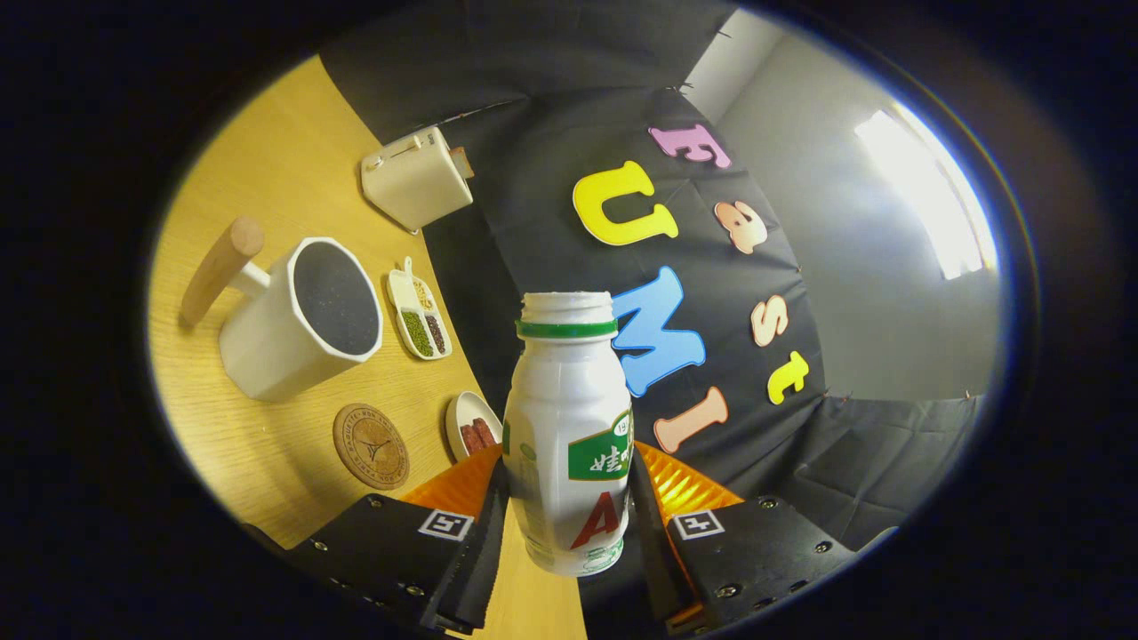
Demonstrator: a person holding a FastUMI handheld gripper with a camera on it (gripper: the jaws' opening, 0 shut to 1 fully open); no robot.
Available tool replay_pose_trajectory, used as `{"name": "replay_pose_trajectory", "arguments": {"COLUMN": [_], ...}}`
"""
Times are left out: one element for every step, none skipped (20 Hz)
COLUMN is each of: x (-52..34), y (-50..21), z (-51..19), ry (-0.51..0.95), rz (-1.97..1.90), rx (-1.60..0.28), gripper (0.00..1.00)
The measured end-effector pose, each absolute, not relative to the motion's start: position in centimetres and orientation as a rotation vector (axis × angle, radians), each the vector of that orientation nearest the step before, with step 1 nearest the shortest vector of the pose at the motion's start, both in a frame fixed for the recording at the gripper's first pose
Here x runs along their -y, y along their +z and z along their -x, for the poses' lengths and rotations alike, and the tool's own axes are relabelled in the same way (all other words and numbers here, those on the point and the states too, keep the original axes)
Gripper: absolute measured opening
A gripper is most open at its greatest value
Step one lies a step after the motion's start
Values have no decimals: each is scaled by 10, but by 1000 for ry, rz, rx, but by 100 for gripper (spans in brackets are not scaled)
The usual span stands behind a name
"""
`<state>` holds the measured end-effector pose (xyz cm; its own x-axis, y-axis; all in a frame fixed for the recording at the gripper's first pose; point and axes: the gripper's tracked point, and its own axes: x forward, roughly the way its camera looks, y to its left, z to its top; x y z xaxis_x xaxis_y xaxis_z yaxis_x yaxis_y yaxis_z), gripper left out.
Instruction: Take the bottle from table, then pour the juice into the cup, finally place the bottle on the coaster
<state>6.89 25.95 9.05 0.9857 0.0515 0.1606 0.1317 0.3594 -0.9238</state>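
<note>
On the wooden table (267,187), the white cup (298,320) with a wooden handle stands beside the round coaster (371,445), well in from the table's far edge. Right of them, the gripper (566,524) holds the open white bottle (566,427) between both fingers, lifted off the table.

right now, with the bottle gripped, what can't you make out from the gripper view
- Juice level: the bottle, clamped between the gripper fingers, is opaque white.
- Cup contents: its inside looks dark; full or empty is unclear.
- Coaster engraving: too small.
- Small red-filled dish: partly hidden behind the bottle and a finger.
- Toaster slots: face away.
</note>
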Motion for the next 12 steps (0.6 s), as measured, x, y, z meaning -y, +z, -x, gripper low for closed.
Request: {"name": "replay_pose_trajectory", "arguments": {"x": [-261,-264,-266,-269,-272,-274,-277,-279,-281,-283,-284,-284], "y": [91,90,90,90,89,88,88,87,86,85,85,86], "z": [-68,-67,-66,-65,-66,-65,-66,-67,-66,-66,-66,-65], "ry": [-58,-60,-65,-66,-64,-61,-57,-57,-58,-60,-66,-71], "rz": [1231,1261,1290,1315,1336,1348,1358,1370,1382,1399,1424,1446], "rx": [177,185,191,197,200,202,205,206,210,213,217,220], "gripper": [67,67,67,67,67,67,67,67,67,67,67,67]}}
